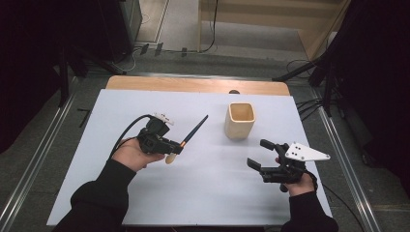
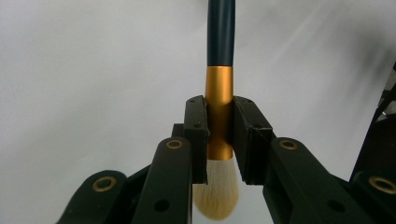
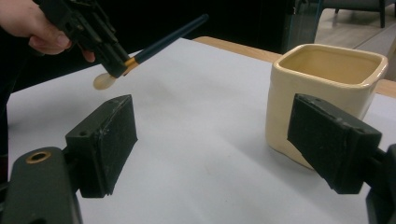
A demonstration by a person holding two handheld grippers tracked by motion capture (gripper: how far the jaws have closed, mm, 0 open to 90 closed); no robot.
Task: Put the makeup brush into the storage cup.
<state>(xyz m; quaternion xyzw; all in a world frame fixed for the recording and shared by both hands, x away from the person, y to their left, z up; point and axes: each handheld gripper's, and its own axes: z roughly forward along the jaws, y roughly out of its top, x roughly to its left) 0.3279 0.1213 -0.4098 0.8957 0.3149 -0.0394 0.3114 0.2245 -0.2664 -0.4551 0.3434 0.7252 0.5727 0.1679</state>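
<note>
Makeup brush (image 2: 219,93): dark blue handle, gold ferrule between the black jaws, cream bristles below them. Square cup (image 3: 322,93): pale cream, plain, beyond the right jaw. Table cover (image 1: 203,179): plain white; table edge (image 1: 193,85) light wood.

Lab: curtained, rail-framed table (image 1: 203,188)

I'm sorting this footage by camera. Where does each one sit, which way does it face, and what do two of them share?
High view: above the person's side, looking forward and down at the white table; forearms and both hand-held grippers show.
Left gripper view: on the left hand-held gripper, looking along its jaws, shut on the brush.
Right gripper view: on the right hand-held gripper, jaws apart, facing the cream cup and the other hand.
Shared: all three show the brush.
</note>
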